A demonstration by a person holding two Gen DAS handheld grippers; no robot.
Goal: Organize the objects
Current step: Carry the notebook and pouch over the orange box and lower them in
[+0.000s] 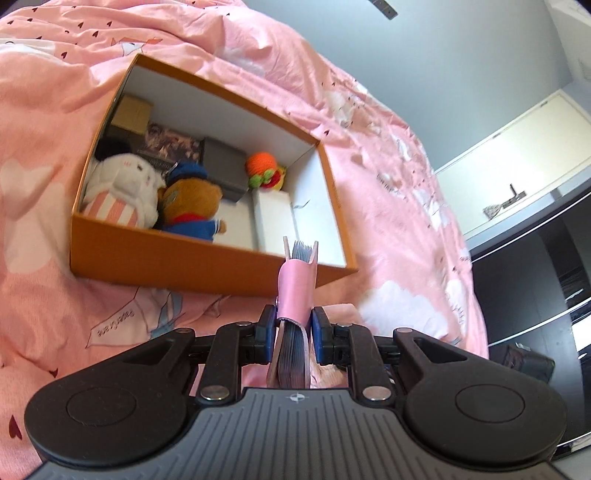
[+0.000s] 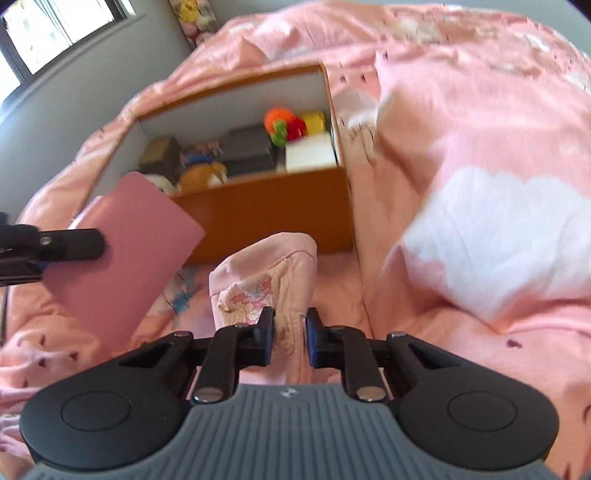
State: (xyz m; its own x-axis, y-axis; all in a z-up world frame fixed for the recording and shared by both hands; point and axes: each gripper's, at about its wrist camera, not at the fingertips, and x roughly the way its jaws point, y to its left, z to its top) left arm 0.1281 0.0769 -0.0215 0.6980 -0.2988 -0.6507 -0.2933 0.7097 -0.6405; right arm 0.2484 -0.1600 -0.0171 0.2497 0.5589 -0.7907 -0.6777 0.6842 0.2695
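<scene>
An open orange box (image 1: 207, 264) lies on the pink bedding (image 1: 55, 258). Inside are a white plush (image 1: 122, 188), a brown bear plush (image 1: 192, 203), an orange crochet toy (image 1: 262, 166), a grey box (image 1: 225, 166) and a white box (image 1: 273, 218). My left gripper (image 1: 293, 321) is shut on a pink-covered notebook (image 1: 295, 291), held edge-on just in front of the box's near wall. In the right wrist view the notebook (image 2: 122, 251) shows at the left. My right gripper (image 2: 290, 325) is shut on a pink fabric pouch (image 2: 266, 266) in front of the box (image 2: 273, 210).
A raised fold of the pink duvet (image 2: 480, 184) with a white cloud print lies right of the box. A dark cabinet and white shelf (image 1: 535, 184) stand to the right of the bed. A window (image 2: 55, 33) is at the far left.
</scene>
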